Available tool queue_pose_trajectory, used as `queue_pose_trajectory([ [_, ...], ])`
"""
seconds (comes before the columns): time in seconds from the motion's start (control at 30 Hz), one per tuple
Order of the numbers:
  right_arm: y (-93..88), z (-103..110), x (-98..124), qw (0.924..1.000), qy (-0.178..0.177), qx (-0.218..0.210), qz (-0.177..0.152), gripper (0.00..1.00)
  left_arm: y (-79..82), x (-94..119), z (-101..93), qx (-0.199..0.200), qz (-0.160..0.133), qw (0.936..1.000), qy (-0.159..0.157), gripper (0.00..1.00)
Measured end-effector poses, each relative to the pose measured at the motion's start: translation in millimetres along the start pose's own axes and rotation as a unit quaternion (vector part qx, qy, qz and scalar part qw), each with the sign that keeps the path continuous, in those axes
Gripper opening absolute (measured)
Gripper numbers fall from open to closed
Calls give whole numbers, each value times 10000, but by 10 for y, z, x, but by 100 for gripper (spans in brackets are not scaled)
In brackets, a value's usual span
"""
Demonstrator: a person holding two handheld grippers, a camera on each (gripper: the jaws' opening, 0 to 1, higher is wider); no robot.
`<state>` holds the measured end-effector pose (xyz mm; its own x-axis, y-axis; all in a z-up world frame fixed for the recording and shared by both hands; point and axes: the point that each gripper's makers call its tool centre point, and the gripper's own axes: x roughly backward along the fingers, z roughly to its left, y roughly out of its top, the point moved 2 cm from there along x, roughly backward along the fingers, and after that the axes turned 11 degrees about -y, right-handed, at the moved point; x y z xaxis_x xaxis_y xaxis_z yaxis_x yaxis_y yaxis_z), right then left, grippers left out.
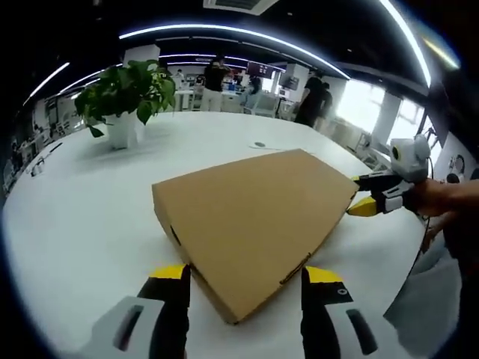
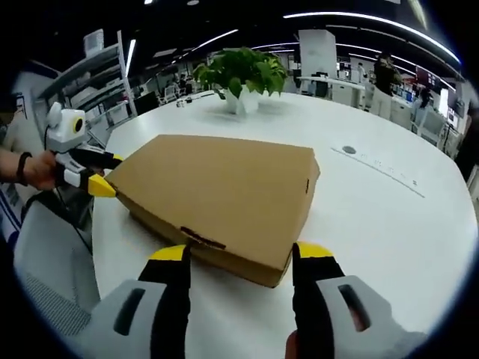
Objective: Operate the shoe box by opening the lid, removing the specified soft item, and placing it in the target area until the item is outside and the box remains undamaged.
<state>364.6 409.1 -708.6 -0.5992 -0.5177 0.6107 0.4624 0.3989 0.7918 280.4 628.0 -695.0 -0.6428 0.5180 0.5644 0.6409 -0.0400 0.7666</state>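
Left gripper view shows the left gripper (image 1: pixel 243 280) open wide at one corner of the shoe box (image 1: pixel 251 221) — lid shut, flat on the white table (image 1: pixel 82 217). Right gripper (image 2: pixel 239 258), wide too, waits at another corner. Opening is not begun; next, catch the lid edge and lift gently.

Open-plan office: white table (image 1: pixel 75 224), potted plant (image 1: pixel 127 97), desks and people behind.
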Motion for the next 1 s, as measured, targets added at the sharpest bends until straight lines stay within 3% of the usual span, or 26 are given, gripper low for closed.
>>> queue_pose_trajectory([
  [0.47, -60, 88, 214, 9995, -164, -269, -40, 48, 13, 56, -39, -96, 120, 9995, -268, 59],
  [1.0, 96, 79, 314, 9986, -145, -484, -169, 48, 135, 166, -87, -48, -46, 9998, -210, 58],
])
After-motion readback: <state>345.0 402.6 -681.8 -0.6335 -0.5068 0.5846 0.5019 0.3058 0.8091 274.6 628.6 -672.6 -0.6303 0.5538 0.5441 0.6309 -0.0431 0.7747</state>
